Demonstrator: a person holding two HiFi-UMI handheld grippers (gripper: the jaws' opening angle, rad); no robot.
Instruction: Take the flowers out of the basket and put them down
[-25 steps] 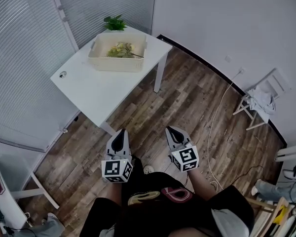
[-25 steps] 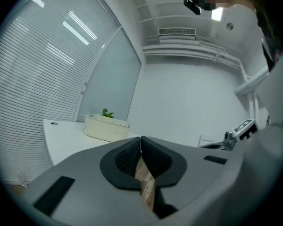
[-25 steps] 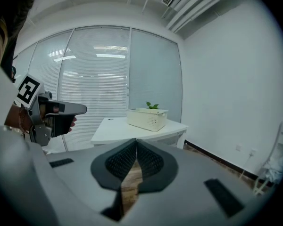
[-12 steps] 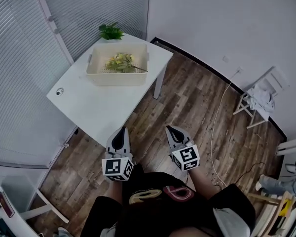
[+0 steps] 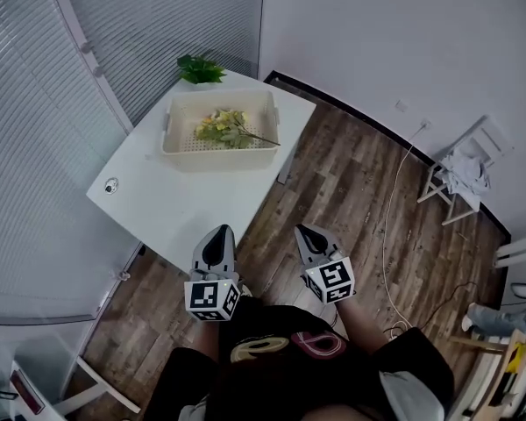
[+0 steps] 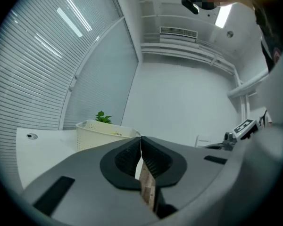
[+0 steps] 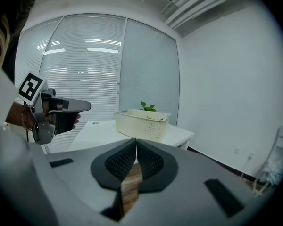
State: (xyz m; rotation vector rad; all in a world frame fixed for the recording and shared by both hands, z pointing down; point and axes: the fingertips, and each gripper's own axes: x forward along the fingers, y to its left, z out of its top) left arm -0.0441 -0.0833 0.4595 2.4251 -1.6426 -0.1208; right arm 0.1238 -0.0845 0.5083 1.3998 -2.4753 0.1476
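**Surface notes from my remote seat**

The worktop (image 5: 184,204) is smooth and white, matt, with barely any shine. The basket (image 5: 219,154) looks like cream plastic, its walls punched with rows of little holes. The floor (image 5: 351,191) is brown wood plank, grainy and patchy, low sheen. My left tool (image 5: 219,233) and right tool (image 5: 305,233) have matt grey plastic-looking shells. Their pads (image 7: 120,163) are black, finely ribbed and rubbery looking. The wall (image 5: 403,33) is flat matt white. I can't tell if the flowers (image 5: 223,126) are real or fabric.
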